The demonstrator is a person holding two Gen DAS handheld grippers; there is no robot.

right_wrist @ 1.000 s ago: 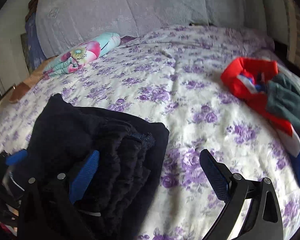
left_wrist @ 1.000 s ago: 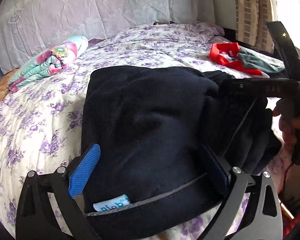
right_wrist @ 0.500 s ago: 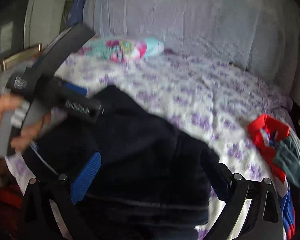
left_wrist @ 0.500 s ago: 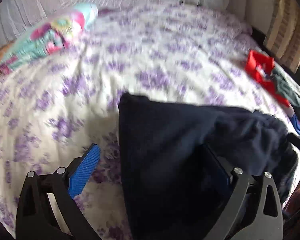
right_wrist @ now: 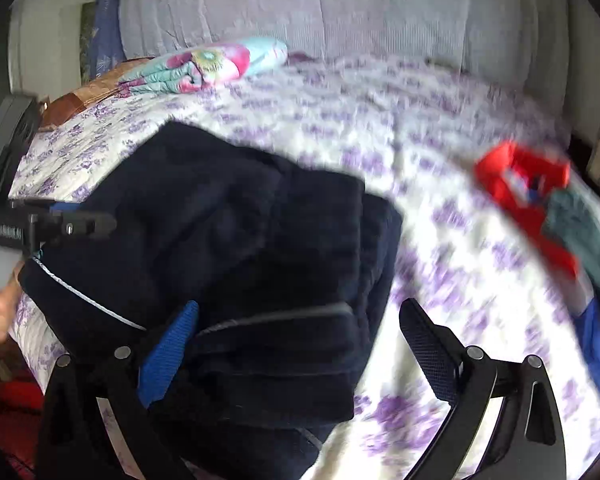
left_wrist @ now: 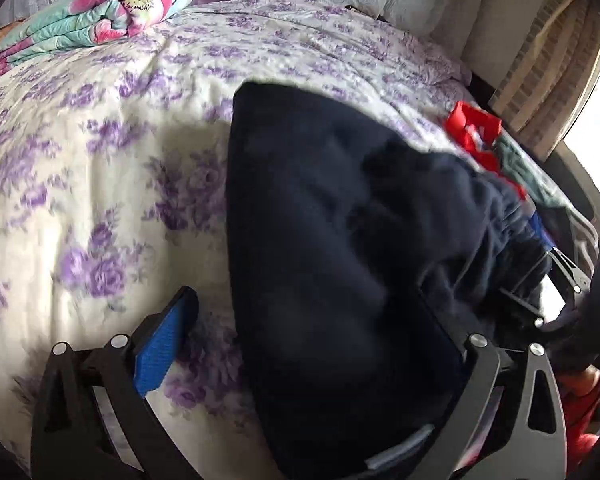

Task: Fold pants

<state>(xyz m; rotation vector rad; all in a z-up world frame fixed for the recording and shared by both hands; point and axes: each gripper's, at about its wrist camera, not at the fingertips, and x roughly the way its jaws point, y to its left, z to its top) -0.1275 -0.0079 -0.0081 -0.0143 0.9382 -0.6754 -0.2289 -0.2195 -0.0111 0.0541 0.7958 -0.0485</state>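
The dark navy pants (left_wrist: 332, 248) lie in a folded bundle on the floral bedspread (left_wrist: 100, 168). My left gripper (left_wrist: 304, 336) is open at their near edge: the blue pad (left_wrist: 164, 344) rests over bare sheet, and the other finger is partly buried under the fabric. In the right wrist view the pants (right_wrist: 240, 240) fill the lower left, and my right gripper (right_wrist: 300, 352) is open over their near right corner, with a grey seam band between its fingers. The left gripper (right_wrist: 60, 226) shows at the left edge, held by a hand (right_wrist: 0, 316).
A rolled floral blanket (left_wrist: 96, 12) lies at the head of the bed. A heap of red, green and blue clothes (right_wrist: 540, 200) sits on the right side. A pale lace-covered headboard (right_wrist: 340, 12) is behind, and a striped curtain (left_wrist: 548, 72) hangs at the right.
Both grippers have swung: the left one shifted left, so the pants now sit toward its right finger, and the right one moved left over the pants' corner. Both stayed open.
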